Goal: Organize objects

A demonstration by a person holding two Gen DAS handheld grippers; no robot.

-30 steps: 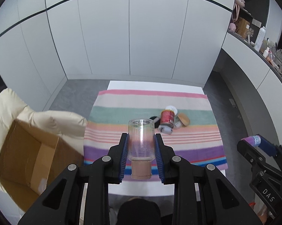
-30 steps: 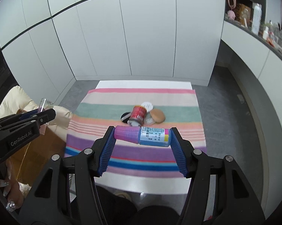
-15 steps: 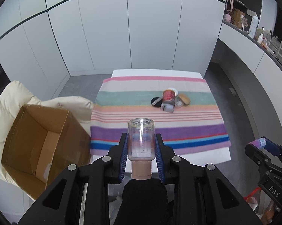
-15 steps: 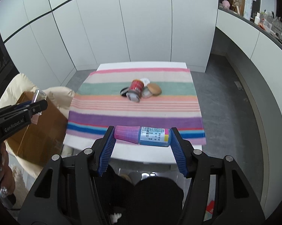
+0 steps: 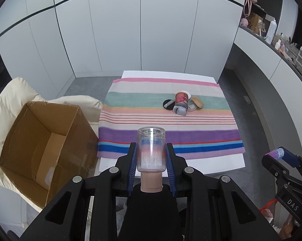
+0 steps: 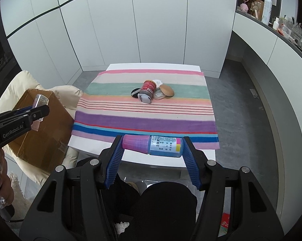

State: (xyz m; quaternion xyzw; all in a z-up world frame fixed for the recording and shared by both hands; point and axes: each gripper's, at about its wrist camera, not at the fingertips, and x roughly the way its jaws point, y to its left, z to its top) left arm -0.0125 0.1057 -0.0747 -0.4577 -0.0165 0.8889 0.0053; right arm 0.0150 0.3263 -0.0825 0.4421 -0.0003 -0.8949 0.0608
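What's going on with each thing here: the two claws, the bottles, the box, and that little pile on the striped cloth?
Left claw: shut on a clear plastic bottle.
Clear plastic bottle with tan cap: held, cap toward the camera.
Right claw: shut on a blue bottle.
Blue bottle with pink cap: held sideways, end to end.
Brown cardboard box: open, looks empty.
Red can: lying tipped in the pile.
Striped cloth: spread flat.

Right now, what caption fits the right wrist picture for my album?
Right hand-held gripper clamps a pink-capped blue bottle sideways before the striped cloth and cardboard box.
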